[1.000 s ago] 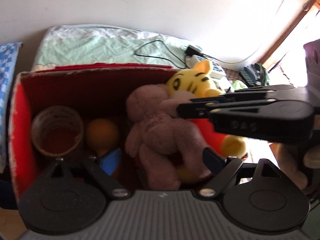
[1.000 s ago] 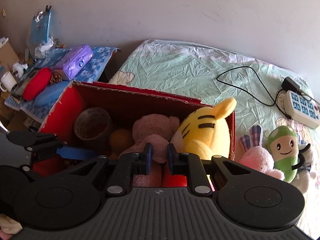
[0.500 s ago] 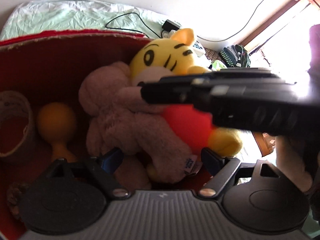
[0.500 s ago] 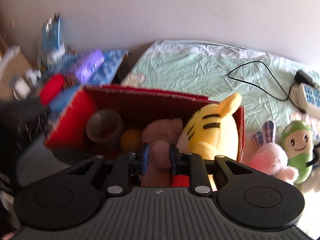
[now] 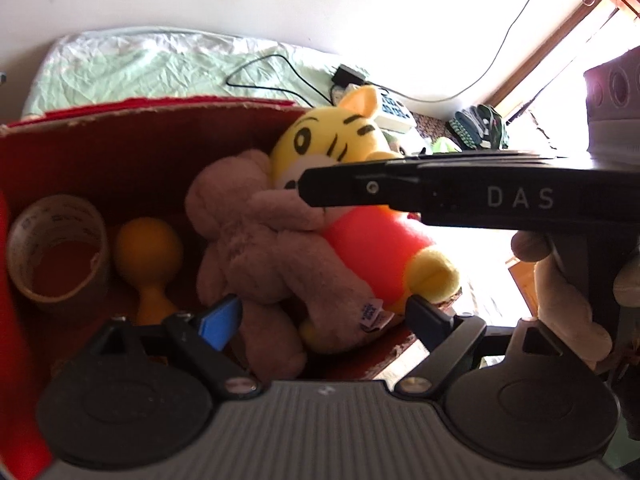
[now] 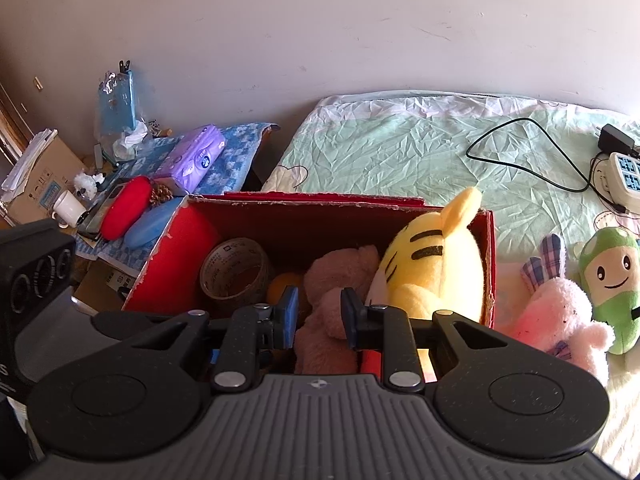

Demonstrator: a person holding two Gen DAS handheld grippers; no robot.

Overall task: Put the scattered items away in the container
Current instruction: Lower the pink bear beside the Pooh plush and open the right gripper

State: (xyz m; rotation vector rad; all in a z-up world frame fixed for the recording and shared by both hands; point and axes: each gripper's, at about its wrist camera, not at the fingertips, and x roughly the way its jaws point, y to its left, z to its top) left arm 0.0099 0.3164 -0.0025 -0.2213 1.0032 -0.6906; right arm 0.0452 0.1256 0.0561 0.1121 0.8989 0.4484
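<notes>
I see the red box [image 6: 490, 248] on the bed, already holding the tiger and brown bear [image 5: 264, 248]. The pink rabbit [image 6: 556, 320] lies outside, just right of the box, long axis pointing away, nearest my right gripper [image 6: 316, 316]. That gripper has parted slightly and grips nothing; my left gripper [image 5: 324, 320] is opening wide astride the bear's legs.

- One red cardboard box [image 6: 489, 264], open at the top.
- Two plush toys inside it: one brown teddy bear [image 5: 260, 248], one yellow tiger in a red shirt [image 5: 360, 216].
- One roll of brown packing tape [image 6: 236, 272].
- One orange plastic maraca [image 5: 150, 256].
- Two plush toys on the bed: one pink rabbit [image 6: 556, 316], one green-capped mushroom figure [image 6: 612, 280].
</notes>
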